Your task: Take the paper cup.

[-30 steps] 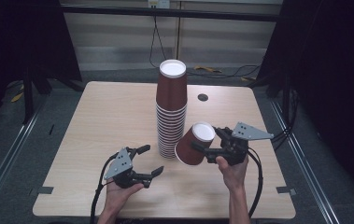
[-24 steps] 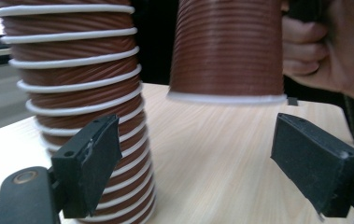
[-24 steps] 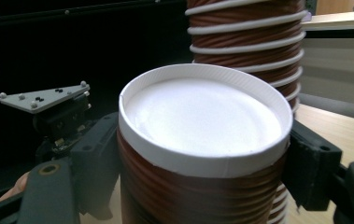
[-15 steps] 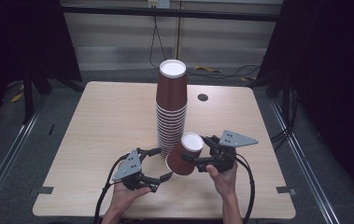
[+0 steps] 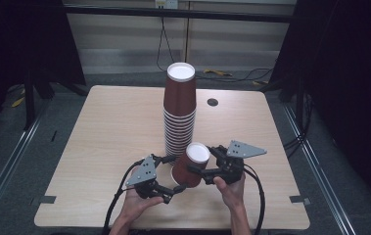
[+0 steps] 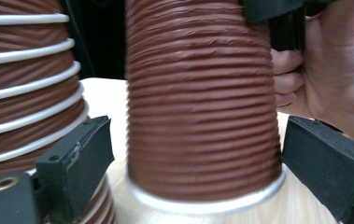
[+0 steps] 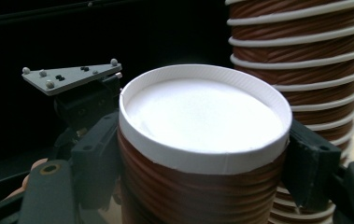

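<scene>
Brown ribbed paper cup with white rim, upside down, white base up, on the light wooden table just in front of the tall stack of brown ribbed paper cups, near or touching its lower rims; cannot tell which. Slight tilt toward the right in the high view; whether the rim sits fully flat, cannot tell.

Right gripper clamped on the cup near its upper end, pads pressing both sides in the right gripper view. Left gripper jaws apart, just been opening, cup between them low down, both pads clear of the wall, small gap on each side.

Risks from here, as judgement:
- Thin paper wall, easily crushed or ovalised if the right grip squeezes harder.
- Left jaw close to the stack's lower rims in the left gripper view; any sideways drift could nudge the stack and topple it, being tall and narrow.
- Closing the left jaws off-centre could push the cup out of the right grip or tip it over.
- Letting go on the right while the cup leans could leave it rolling across the table.
</scene>
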Action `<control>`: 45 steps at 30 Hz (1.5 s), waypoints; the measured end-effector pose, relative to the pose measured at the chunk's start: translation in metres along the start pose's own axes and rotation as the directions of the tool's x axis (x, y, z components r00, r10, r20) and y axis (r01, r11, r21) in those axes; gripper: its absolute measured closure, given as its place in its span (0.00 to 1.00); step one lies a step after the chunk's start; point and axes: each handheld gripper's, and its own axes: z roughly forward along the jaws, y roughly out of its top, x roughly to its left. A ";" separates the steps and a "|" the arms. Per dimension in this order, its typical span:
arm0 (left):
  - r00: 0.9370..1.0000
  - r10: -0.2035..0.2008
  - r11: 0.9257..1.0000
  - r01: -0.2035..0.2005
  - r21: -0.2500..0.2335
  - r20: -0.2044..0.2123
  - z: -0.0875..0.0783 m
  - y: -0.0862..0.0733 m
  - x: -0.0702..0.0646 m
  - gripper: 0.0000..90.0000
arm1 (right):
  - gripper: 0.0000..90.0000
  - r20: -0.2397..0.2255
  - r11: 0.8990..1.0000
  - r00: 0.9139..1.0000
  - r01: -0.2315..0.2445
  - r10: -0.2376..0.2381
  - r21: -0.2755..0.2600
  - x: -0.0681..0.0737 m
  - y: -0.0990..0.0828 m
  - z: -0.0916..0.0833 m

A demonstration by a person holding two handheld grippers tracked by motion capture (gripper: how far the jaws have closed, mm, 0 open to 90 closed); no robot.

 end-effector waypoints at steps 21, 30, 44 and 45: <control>0.998 -0.029 0.999 0.027 0.031 0.054 0.013 0.005 0.002 0.12 | 0.26 -0.094 1.000 0.995 -0.015 0.015 -0.002 0.002 -0.002 0.013; 0.997 -0.058 0.997 0.055 0.055 0.058 0.010 0.004 0.005 0.14 | 0.22 -0.095 0.999 0.995 -0.035 0.036 0.010 0.000 -0.004 0.018; 0.998 -0.059 0.993 0.056 0.104 0.026 -0.001 0.006 0.009 0.15 | 0.16 -0.056 0.999 0.997 -0.046 0.047 0.015 0.001 -0.007 0.014; 0.998 -0.059 0.992 0.057 0.111 0.020 -0.002 0.005 0.009 0.14 | 0.17 -0.058 0.999 0.997 -0.040 0.041 0.020 0.001 -0.008 0.013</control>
